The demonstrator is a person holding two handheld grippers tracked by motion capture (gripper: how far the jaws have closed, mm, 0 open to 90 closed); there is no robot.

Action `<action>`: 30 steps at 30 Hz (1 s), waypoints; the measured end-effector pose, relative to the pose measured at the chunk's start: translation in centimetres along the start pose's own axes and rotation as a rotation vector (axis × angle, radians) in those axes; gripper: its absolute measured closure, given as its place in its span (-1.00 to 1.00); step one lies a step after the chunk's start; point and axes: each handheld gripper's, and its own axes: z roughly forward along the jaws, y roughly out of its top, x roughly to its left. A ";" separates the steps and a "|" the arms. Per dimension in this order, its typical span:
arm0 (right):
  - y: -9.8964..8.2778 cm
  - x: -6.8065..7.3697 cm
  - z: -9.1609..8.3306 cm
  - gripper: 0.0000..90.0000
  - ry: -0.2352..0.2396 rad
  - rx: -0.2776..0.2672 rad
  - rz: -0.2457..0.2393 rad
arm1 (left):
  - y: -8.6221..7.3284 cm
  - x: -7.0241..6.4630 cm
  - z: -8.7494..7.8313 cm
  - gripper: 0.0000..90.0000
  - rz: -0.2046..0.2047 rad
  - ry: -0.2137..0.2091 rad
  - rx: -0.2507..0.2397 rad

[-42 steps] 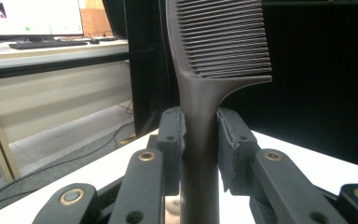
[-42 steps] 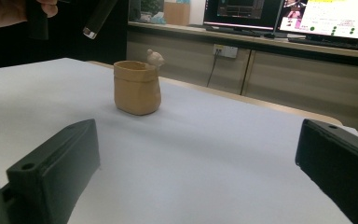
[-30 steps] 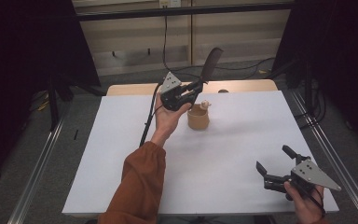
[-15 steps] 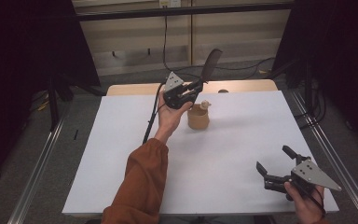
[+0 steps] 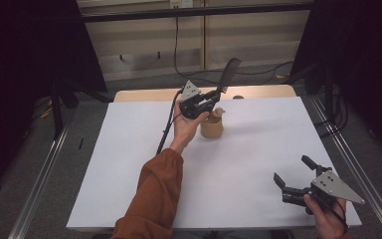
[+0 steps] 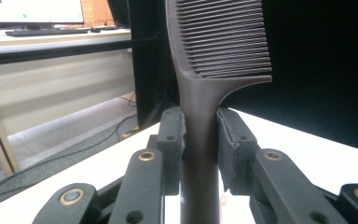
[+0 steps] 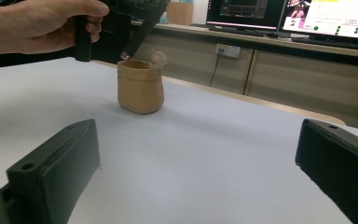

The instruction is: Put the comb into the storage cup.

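The black comb [image 6: 200, 93] is pinched by its handle in the left gripper [image 5: 206, 102], tilted with its lower end right at the mouth of the small tan pot [image 5: 212, 127] on the white table [image 5: 129, 164]. It looks like the insertion step; next, lower it straight in, then release. The right gripper [image 5: 298, 181] waits spread and empty near the front edge.

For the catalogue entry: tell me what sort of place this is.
Probably a lab or office set up for recording. A white table stands between metal floor rails and black curtains, with lit monitors on a bench behind.
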 end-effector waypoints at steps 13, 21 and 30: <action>0.0 0.0 0.0 -1.00 0.002 0.009 0.001 | -0.9 0.2 0.3 0.62 0.024 -0.013 0.037; -0.1 0.0 0.0 -1.00 0.005 0.013 -0.003 | -1.6 -0.1 0.3 0.62 0.023 -0.011 0.044; -0.1 0.1 0.0 -1.00 0.006 0.013 -0.002 | -1.8 0.0 0.1 0.62 0.018 -0.006 0.048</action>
